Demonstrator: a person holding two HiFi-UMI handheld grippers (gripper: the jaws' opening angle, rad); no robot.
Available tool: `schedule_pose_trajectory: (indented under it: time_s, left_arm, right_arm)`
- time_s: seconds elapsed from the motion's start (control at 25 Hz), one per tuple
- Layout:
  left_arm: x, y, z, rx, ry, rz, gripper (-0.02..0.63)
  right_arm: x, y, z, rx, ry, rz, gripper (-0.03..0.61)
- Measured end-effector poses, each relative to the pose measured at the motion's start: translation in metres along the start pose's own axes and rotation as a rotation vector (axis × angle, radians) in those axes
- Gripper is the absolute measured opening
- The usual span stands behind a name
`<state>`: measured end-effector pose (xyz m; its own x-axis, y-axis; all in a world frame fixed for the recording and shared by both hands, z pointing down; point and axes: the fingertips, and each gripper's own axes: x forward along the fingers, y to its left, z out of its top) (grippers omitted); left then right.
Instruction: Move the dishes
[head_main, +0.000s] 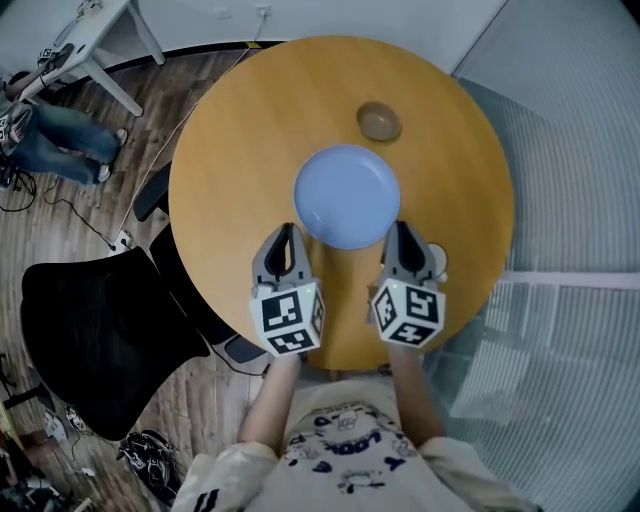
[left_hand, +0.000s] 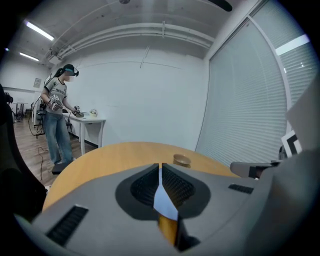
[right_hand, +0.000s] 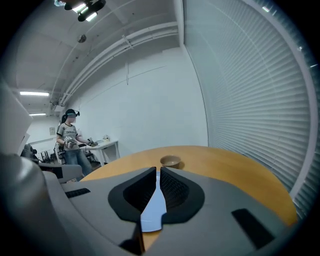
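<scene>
A person in jeans is seen standing by a white desk, well beyond the far-left edge of the round wooden table. A black office chair is parked off the table's left edge, on the wood floor.

The left gripper is held over the near edge, left of centre. Its tip is just beside the near-left rim of the blue plate, though contact with the rim cannot be judged. In the left gripper view its jaws are pressed together down to a thin slit. Nothing is pinched between them, and a sliver of the plate is seen through the gap beneath.

The plate is set flat about the middle of the table, between the two grippers. A small brown bowl is placed upright beyond it, toward the far edge and slightly right of centre, apart from the plate.

The right gripper is held over the near edge, right of centre, with its tip just beside the plate's near-right rim. In the right gripper view its jaws are likewise closed to a narrow slit with nothing gripped, and the bowl is seen ahead past them. Slatted blinds are seen past the right edge.
</scene>
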<state>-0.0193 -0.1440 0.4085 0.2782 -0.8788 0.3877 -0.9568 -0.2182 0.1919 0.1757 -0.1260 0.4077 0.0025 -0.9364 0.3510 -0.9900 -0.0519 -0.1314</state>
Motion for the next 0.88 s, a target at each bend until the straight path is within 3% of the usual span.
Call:
schedule_pose_trajectory:
  time_s: [0.4, 0.56, 0.88]
  left_arm:
    - [0.032, 0.016, -0.050, -0.067, 0.133, 0.056, 0.005]
    - [0.042, 0.027, -0.064, -0.077, 0.162, 0.082, 0.005]
    - [0.068, 0.036, -0.080, -0.084, 0.221, 0.100, 0.051]
  right_arm:
    - [0.037, -0.021, -0.036, 0.001, 0.076, -0.106, 0.013]
    - [0.045, -0.026, -0.056, 0.019, 0.124, -0.115, 0.109]
    - [0.067, -0.042, -0.078, 0.055, 0.195, -0.162, 0.121]
